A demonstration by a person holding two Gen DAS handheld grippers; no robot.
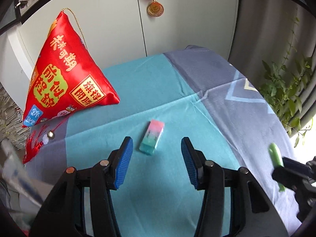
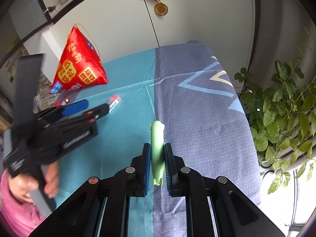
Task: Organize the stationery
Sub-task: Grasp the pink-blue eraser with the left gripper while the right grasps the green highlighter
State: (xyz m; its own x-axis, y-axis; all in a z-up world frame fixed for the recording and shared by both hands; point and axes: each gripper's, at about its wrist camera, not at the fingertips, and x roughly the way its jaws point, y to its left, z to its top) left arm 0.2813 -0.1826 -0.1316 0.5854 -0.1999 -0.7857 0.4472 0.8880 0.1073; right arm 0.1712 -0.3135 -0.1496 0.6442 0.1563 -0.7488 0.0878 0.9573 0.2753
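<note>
A pink, white and teal eraser (image 1: 151,137) lies on the teal part of the cloth-covered table (image 1: 150,83). My left gripper (image 1: 156,144) is open, its blue pads either side of the eraser's near end, a little above it. In the right wrist view the left gripper (image 2: 79,106) partly hides the eraser (image 2: 115,100). My right gripper (image 2: 157,150) is shut on a light green pen-like stationery item (image 2: 157,148), held above the table. This item (image 1: 276,157) also shows at the right edge of the left wrist view.
A red pyramid-shaped cushion (image 1: 65,79) with a tassel stands at the table's back left. White cabinet doors with a hanging medal (image 1: 155,8) stand behind. A leafy plant (image 2: 282,108) is beside the table's right edge. A clear plastic container (image 1: 13,169) is at the left.
</note>
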